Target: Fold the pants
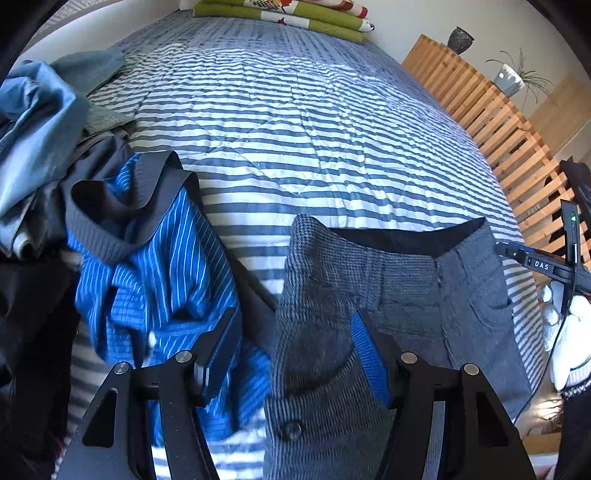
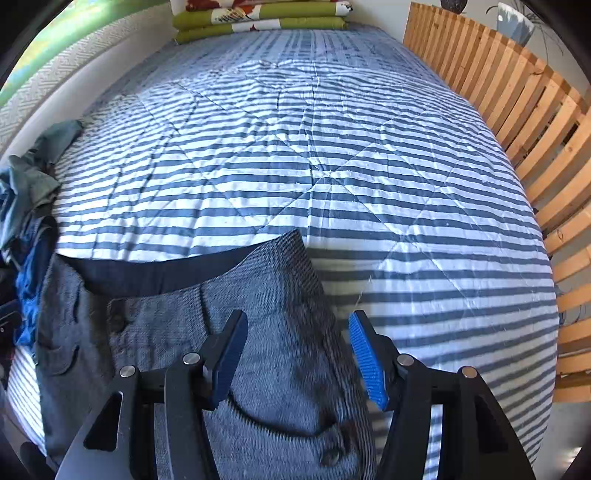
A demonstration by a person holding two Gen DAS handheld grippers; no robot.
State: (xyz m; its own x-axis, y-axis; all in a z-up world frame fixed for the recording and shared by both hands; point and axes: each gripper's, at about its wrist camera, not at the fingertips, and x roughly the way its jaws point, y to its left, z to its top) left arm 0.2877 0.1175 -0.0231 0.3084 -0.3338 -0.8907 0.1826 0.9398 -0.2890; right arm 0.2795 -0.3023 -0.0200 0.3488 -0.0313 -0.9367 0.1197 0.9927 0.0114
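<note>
left claw (image 1: 295,349): jaws stand apart, roughly half open, one blue pad on each side of the pants' left waist corner; from here the cloth looks draped between them, not pinched.
right claw (image 2: 297,356): parted about as far, straddling the opposite corner of the waistband; I cannot tell whether the pads press on the cloth.
grey pants (image 2: 280,295): at the near edge of the bed, waistband spread wide and dark lining showing, likely stretched between the two claws so the garment lies flat for folding.
blue striped garment (image 1: 155,280): heaped just left of the pants, with more clothes piled beyond, apparently waiting.
striped quilt (image 2: 295,147): broad bare middle, probably kept free as the folding surface.
folded green blanket (image 2: 258,18): stacked at the far end, out of the way.
wooden slat rail (image 2: 517,122): runs along the bed's right side.
</note>
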